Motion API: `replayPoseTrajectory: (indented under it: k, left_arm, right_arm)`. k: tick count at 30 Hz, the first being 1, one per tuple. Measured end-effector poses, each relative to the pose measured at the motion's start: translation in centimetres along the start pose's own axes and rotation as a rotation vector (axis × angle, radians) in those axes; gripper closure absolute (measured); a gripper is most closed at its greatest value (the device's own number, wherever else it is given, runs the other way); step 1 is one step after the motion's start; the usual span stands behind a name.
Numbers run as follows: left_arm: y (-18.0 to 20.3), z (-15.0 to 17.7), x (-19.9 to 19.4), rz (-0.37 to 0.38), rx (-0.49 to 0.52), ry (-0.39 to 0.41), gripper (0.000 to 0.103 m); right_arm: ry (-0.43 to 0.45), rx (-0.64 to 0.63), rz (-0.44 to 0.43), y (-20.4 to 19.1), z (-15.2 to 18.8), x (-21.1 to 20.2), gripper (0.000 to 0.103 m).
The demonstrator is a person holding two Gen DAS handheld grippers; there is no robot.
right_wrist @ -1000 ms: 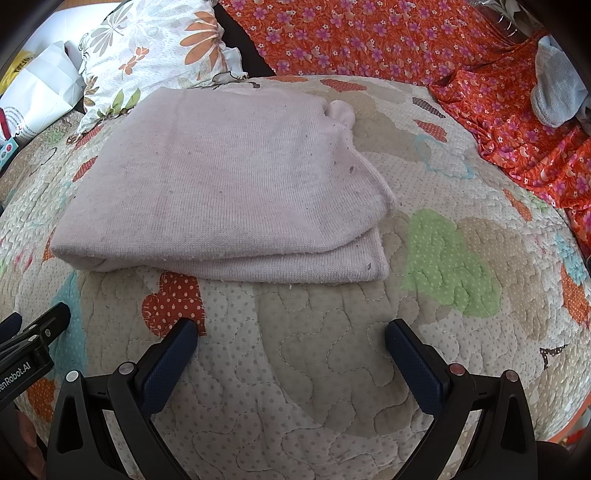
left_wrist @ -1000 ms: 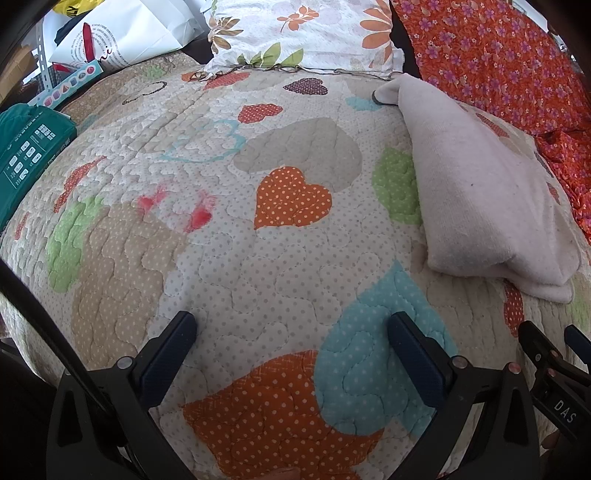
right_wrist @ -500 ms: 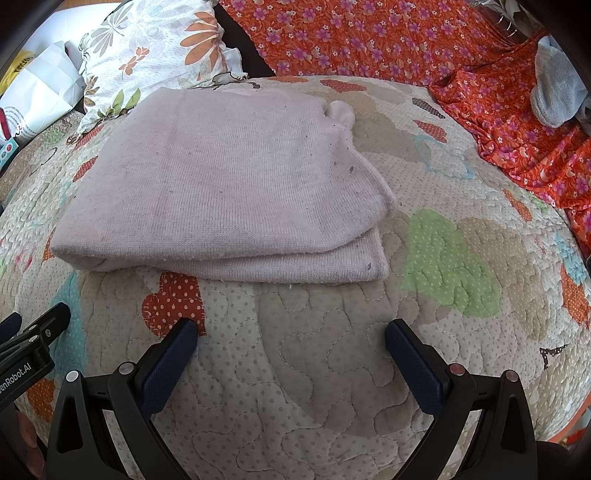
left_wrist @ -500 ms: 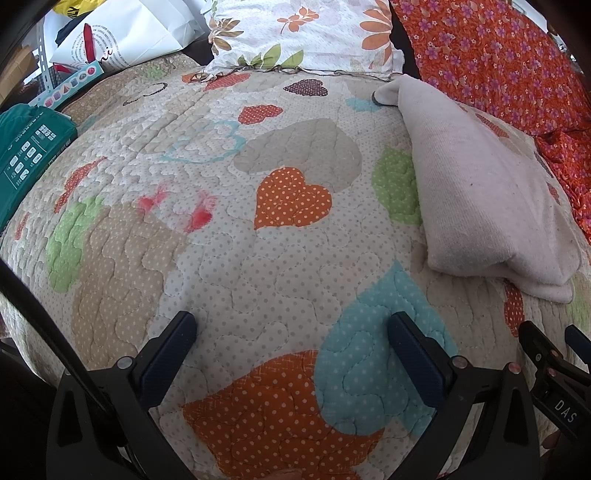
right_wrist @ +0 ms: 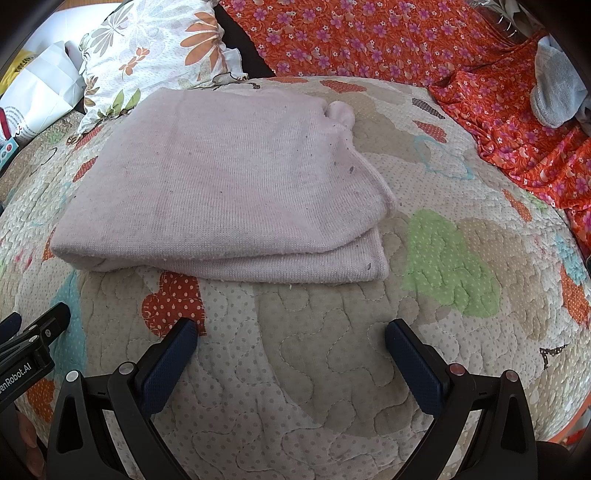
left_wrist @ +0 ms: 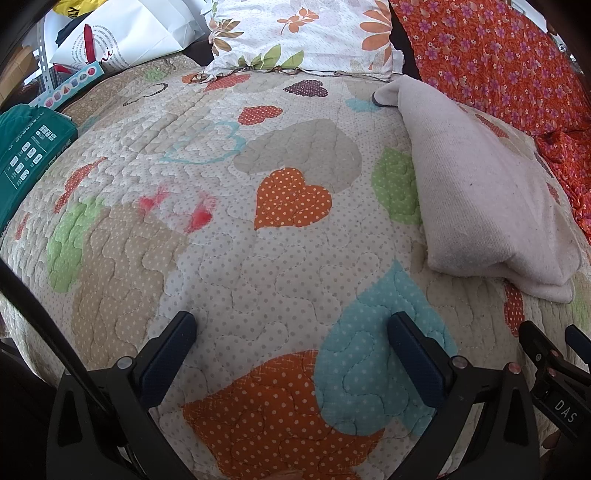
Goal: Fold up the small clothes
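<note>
A pale pink knit garment (right_wrist: 229, 184) lies folded flat on the heart-patterned quilt (right_wrist: 332, 350), just beyond my right gripper (right_wrist: 291, 339), which is open and empty, short of its near folded edge. In the left wrist view the same garment (left_wrist: 480, 192) lies at the right. My left gripper (left_wrist: 291, 332) is open and empty over bare quilt (left_wrist: 221, 258), to the left of the garment. The tip of the right gripper shows at that view's lower right edge (left_wrist: 554, 369).
A floral pillow (left_wrist: 306, 33) lies at the far edge of the quilt. Orange flowered cloth (right_wrist: 369, 40) lies behind and to the right, with a grey garment (right_wrist: 557, 92) on it. A green box (left_wrist: 26, 155) and a white bag (left_wrist: 125, 37) sit at the left.
</note>
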State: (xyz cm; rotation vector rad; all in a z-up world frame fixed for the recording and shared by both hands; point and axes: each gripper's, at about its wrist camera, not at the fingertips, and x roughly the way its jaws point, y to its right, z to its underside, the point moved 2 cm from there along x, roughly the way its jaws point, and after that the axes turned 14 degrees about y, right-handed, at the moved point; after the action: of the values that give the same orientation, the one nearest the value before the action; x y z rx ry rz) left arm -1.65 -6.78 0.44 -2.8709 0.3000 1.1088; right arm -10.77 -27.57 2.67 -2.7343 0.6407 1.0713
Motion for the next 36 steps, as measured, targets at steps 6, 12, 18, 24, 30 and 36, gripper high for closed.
replayPoseTrajectory:
  k: [6, 12, 18, 24, 30, 36]
  left_arm:
    - [0.03, 0.02, 0.00, 0.000, 0.000, 0.000, 0.000]
    - [0.03, 0.04, 0.00, -0.001, -0.001, 0.000, 0.000]
    - [0.04, 0.05, 0.00, -0.001, 0.000, 0.000, 0.000]
    - [0.08, 0.01, -0.04, -0.001, -0.001, 0.000, 0.000]
    - [0.04, 0.04, -0.04, -0.001, -0.001, 0.000, 0.000]
    - [0.04, 0.05, -0.04, -0.001, -0.001, 0.001, 0.000]
  right_arm:
    - [0.001, 0.000, 0.000, -0.01, 0.03, -0.02, 0.000]
    - [0.001, 0.002, 0.000, -0.03, -0.01, -0.06, 0.000]
    - [-0.005, 0.005, 0.000, -0.02, -0.48, -0.03, 0.000]
    - [-0.004, 0.006, 0.000, -0.06, -0.51, 0.00, 0.000]
    - [-0.003, 0.005, 0.001, -0.09, -0.39, -0.07, 0.000]
    - [-0.002, 0.005, 0.002, -0.11, -0.37, 0.01, 0.000]
